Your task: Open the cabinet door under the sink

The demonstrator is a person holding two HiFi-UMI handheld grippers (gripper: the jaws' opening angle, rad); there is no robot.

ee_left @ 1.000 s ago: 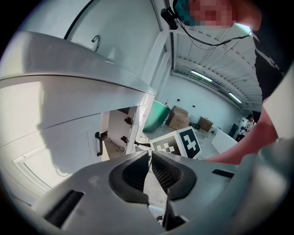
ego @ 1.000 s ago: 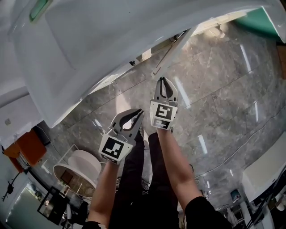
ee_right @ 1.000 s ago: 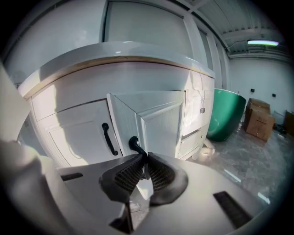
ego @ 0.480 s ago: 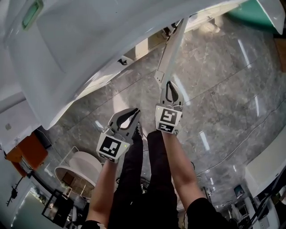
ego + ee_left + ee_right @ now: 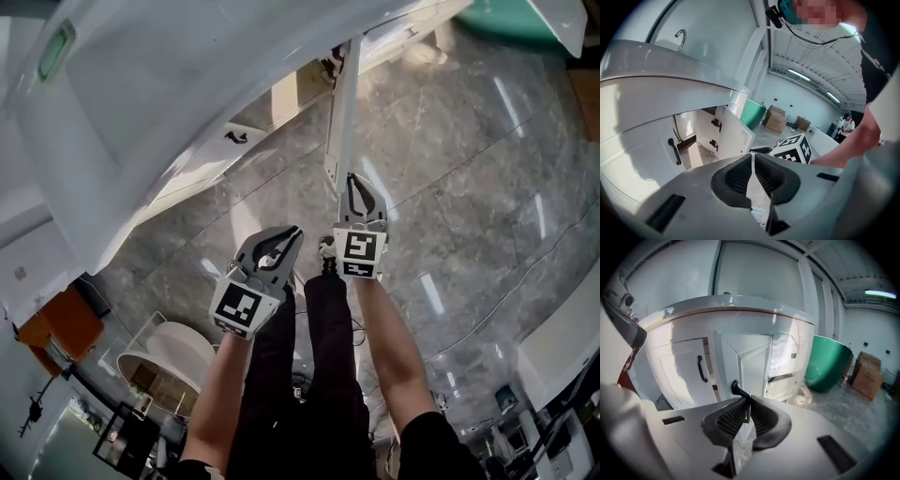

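While my right tool point(image 5: 352, 180) grips its handle point(image 5: 737, 388), the cabinet door point(image 5: 342, 103) now stands wider than a second ago, nearly open; my left tool point(image 5: 289, 236) idles, clenched on nothing.

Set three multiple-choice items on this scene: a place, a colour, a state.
1. In the right gripper view, the green tub stands:
A. right of the cabinet
B. left of it
C. inside it
2. The door handle is:
A. gold
B. black
C. red
3. The cabinet door is:
A. shut
B. lifted off
C. swung open
Answers: 1 A, the tub sits past the cabinet's right side. 2 B, the right gripper is shut on it and it shows black. 3 C, it juts out edge-on in the head view.
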